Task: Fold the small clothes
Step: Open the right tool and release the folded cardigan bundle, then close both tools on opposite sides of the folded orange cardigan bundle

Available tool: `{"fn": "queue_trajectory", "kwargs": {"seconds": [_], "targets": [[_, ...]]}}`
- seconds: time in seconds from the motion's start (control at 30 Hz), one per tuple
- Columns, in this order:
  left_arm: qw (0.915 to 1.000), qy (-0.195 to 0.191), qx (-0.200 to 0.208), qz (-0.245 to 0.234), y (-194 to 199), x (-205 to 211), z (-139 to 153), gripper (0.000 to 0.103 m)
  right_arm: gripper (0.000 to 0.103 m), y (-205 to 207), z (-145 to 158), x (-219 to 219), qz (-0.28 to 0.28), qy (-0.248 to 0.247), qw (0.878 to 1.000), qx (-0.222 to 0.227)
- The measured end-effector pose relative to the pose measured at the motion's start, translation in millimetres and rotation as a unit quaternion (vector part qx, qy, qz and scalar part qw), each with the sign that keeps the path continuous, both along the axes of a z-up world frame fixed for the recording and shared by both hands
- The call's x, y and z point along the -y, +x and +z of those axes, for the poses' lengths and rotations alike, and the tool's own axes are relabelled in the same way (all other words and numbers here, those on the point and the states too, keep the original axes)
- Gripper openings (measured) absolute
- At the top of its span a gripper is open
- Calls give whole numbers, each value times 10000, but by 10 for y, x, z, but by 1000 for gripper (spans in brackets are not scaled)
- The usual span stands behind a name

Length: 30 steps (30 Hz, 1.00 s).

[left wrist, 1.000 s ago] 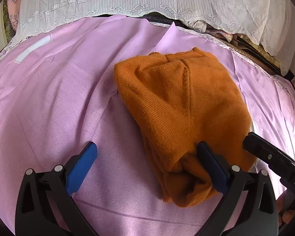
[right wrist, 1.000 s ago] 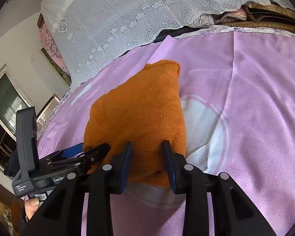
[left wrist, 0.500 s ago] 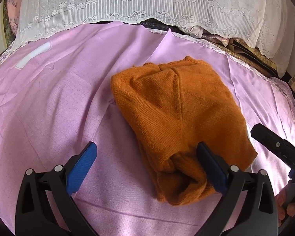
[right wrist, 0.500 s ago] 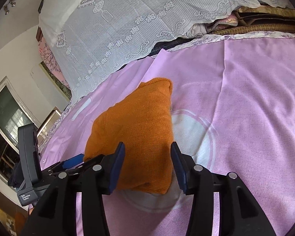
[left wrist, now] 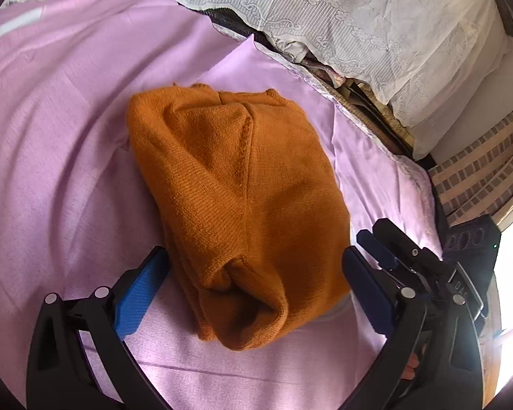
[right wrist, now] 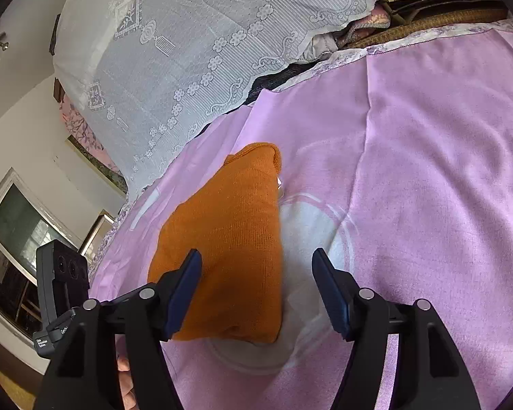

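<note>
An orange knit garment [left wrist: 242,198] lies folded in a thick bundle on the pink sheet [left wrist: 68,136]. My left gripper [left wrist: 253,290] stands wide open, with the bundle's near end between its blue pads [left wrist: 140,294] and neither pad pressing it. The right gripper [left wrist: 376,235] shows at the bundle's right side. In the right wrist view the garment [right wrist: 229,239] stretches away from my right gripper [right wrist: 256,263]. Its jaws are opening, with the garment's near corner between them and not pinched. The left gripper's body [right wrist: 63,273] is at the lower left.
A pile under a white lace cover [left wrist: 325,10] runs along the far edge of the bed. A brick wall [left wrist: 478,177] stands to the right. A white round print [right wrist: 311,239] marks the sheet beside the garment. A window [right wrist: 17,232] is far left.
The right gripper's jaws went from pinching the garment's near edge to standing apart, and it drew back a little. The left view swung and tilted; the garment stayed put.
</note>
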<state>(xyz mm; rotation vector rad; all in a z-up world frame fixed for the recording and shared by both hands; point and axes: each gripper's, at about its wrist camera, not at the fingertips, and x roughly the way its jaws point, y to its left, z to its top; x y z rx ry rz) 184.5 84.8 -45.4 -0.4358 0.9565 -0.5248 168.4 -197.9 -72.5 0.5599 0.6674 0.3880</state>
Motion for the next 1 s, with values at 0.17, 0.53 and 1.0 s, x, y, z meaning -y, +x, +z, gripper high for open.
{"fn": "queue_trajectory", "kwargs": {"seconds": [0.17,0.53,1.0], "targets": [[9990,-372,-213,-85,77,-40,-88,98,69,36,-66,51,4,265,9995,-142],[9895,-1266,-525,-462,117,-92,-175,98,69,84,-118,-4,175,357,9989,-254],[9979,-475,-303,-312,260,135,-175,98,69,426,-181,-47,269,671,9963,-468]]}}
